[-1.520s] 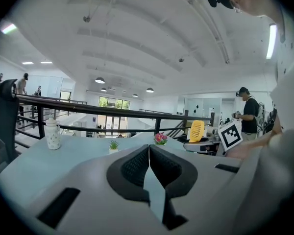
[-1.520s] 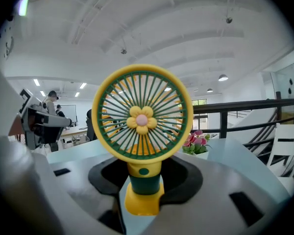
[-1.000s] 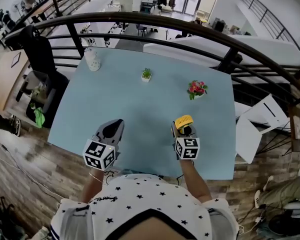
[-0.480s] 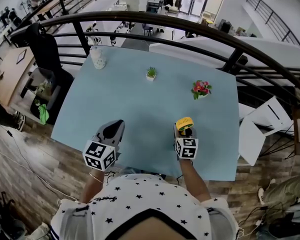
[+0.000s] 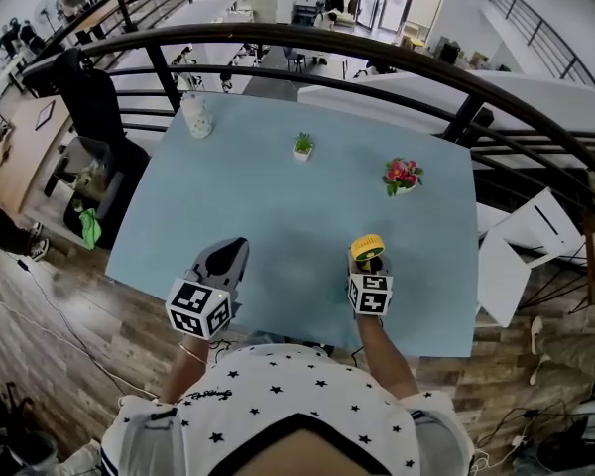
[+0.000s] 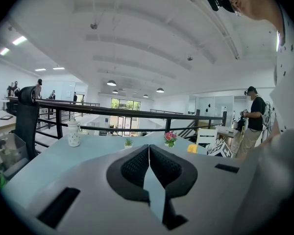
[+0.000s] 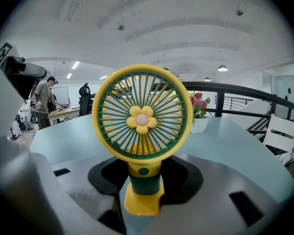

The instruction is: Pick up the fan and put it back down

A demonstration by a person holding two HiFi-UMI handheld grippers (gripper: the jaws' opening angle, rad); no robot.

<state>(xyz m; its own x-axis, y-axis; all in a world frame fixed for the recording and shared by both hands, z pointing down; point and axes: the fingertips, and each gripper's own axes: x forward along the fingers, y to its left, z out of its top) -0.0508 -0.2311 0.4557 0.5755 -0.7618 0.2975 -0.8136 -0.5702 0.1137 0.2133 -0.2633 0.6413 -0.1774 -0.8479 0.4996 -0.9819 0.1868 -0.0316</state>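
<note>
A small yellow and green fan (image 7: 142, 119) with a flower at its hub stands upright between the jaws of my right gripper (image 7: 143, 180), which is shut on its green stem. In the head view the fan (image 5: 367, 247) and right gripper (image 5: 368, 262) are over the light blue table (image 5: 278, 206) near its front right. I cannot tell whether the fan's base touches the table. My left gripper (image 5: 225, 258) hovers at the front left, its pads (image 6: 137, 165) closed together on nothing.
A white jug (image 5: 196, 117) stands at the far left of the table, a tiny green plant (image 5: 303, 147) at the far middle, a pot of pink flowers (image 5: 403, 177) beyond the fan. A dark railing (image 5: 377, 58) runs behind the table. A white chair (image 5: 516, 256) stands to the right.
My right gripper has sunk a little with the fan still in it. The left gripper has stayed where it was.
</note>
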